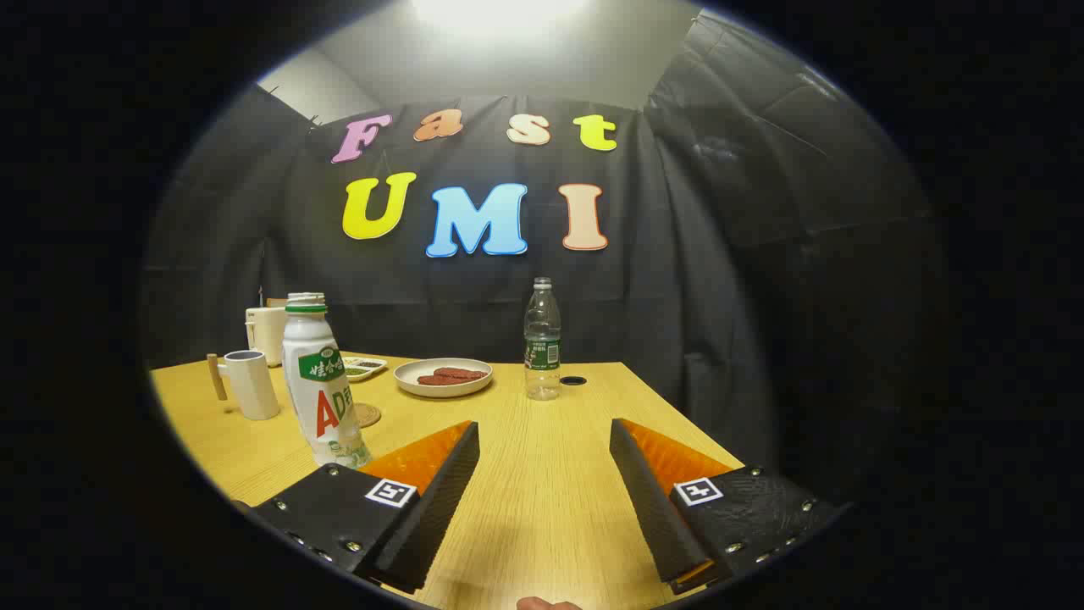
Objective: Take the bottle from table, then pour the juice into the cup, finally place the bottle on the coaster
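- A white ceramic cup with a wooden handle (250,384) is seen at the far left of the pale wooden table (542,474), mouth up and apparently unobstructed, so it is judged ready to receive the pour.
- Just right of the cup, a white plastic juice bottle with a green band and a cap (318,381) is set upright, nearer than the cup and just to the left of the left finger; it is not yet taken.
- A round cork coaster (369,415) is partly hidden behind the bottle's base; it is judged to be kept close so that the last placing is short.
- A cream plate of reddish-brown food (444,377) is laid further back, right of the coaster.
- The gripper (542,462) is held low over the table, its fingers spread wide apart with nothing between them, which suits an approach to the bottle.
- A clear plastic water bottle (542,339) is stood at the far edge, beyond the fingers, well apart from the task's things.
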Available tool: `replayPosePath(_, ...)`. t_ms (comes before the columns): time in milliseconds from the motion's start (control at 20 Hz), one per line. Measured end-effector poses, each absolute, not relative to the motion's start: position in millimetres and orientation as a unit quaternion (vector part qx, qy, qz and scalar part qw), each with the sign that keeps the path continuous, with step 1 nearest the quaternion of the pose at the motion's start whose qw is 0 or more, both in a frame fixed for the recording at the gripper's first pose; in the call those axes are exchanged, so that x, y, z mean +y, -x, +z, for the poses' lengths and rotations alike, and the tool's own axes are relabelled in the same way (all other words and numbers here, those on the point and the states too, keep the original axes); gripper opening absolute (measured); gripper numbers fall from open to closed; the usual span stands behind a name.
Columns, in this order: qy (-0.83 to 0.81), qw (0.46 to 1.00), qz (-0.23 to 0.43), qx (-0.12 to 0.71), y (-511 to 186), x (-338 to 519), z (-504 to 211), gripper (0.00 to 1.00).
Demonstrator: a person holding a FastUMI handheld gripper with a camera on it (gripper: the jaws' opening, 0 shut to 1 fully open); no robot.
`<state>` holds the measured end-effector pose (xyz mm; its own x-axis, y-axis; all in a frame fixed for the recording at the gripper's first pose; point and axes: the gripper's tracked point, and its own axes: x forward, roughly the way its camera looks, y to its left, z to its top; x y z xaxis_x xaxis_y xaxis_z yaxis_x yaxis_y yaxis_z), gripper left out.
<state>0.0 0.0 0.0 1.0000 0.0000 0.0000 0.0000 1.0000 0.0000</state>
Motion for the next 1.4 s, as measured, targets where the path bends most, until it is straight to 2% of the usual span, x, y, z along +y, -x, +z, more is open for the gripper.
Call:
replayPosePath(550, -0.017, 1.000, -0.006, -0.003, 6, 1, 1, 0.95)
replayPosePath(950, -0.012, 1.000, 0.000, -0.018, 23, 6, 40, 0.95)
replayPosePath(1400, -0.037, 0.999, 0.012, -0.016, 73, 66, 62, 0.95)
